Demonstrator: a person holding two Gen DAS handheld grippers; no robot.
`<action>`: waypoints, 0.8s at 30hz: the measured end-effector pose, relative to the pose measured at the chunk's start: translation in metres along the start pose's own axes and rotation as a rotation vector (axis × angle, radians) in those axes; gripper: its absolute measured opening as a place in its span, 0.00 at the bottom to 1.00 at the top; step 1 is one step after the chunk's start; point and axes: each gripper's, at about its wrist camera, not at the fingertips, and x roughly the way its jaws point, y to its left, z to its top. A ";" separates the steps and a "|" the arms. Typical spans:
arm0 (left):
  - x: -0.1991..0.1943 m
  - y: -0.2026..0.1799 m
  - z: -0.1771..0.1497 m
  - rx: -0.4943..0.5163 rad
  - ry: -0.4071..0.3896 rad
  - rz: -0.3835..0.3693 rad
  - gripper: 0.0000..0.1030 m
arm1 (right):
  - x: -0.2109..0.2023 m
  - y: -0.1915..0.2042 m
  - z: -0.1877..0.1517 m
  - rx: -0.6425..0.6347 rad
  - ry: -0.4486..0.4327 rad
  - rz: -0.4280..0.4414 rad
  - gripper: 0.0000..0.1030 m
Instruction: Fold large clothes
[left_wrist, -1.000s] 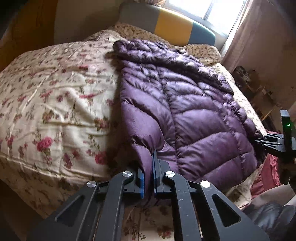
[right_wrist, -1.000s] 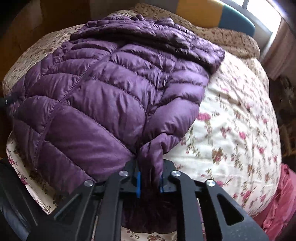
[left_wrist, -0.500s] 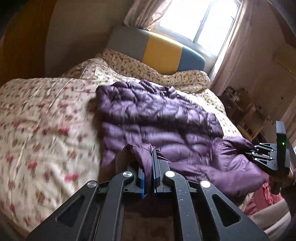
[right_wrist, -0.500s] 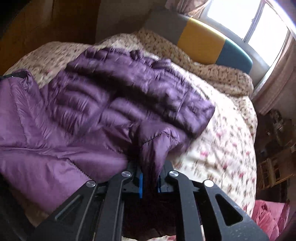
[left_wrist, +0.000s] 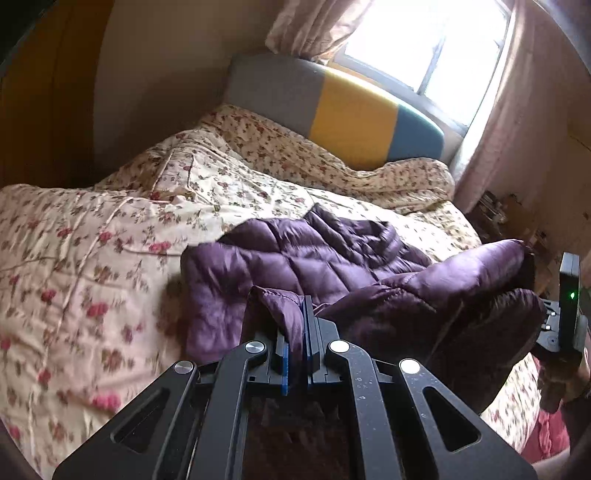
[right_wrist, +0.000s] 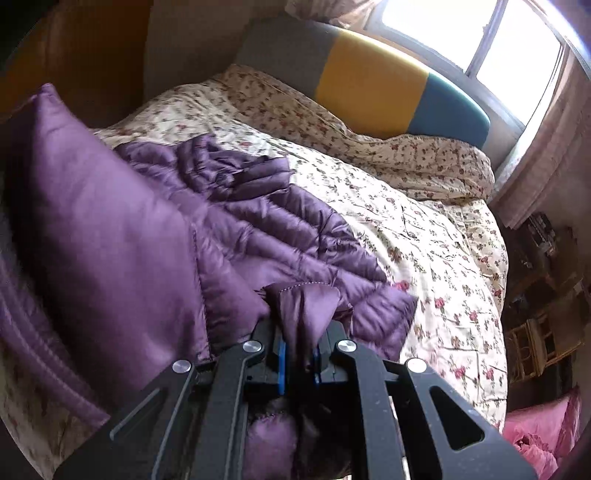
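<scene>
**Inspector:** State the condition of both grippers.

**Operator:** My left gripper is clamped narrow on a fold of the purple puffer jacket; the fabric is pinched between the blue pads and bunches up above them. My right gripper is likewise closed down on a gathered corner of the same jacket, with cloth filling the gap between its pads.

**Inspector:** Location of the garment?

**Operator:** It lies on the floral quilt of the bed, roughly mid-bed. The far part, quilted side up, rests flat on the quilt. The near part is lifted off the bed and hangs between my two grippers, its smooth lining showing in the right wrist view.

**Inspector:** Is the right gripper visible from the left side?

**Operator:** Yes, at the right edge of the left wrist view, a black body with a green light, against the raised jacket edge.

**Inspector:** Surroundings?

**Operator:** A headboard in grey, yellow and blue panels stands behind the bed, beneath a bright window with curtains. Something pink sits low beside the bed; I cannot tell what.
</scene>
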 end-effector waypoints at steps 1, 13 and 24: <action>0.011 0.003 0.007 -0.014 0.010 0.009 0.06 | 0.007 -0.002 0.004 0.015 0.008 0.001 0.09; 0.086 0.031 0.037 -0.133 0.132 0.089 0.08 | 0.064 -0.023 0.029 0.140 0.061 -0.128 0.62; 0.041 0.055 0.050 -0.255 0.016 0.040 0.72 | 0.004 -0.052 0.046 0.215 -0.114 -0.148 0.88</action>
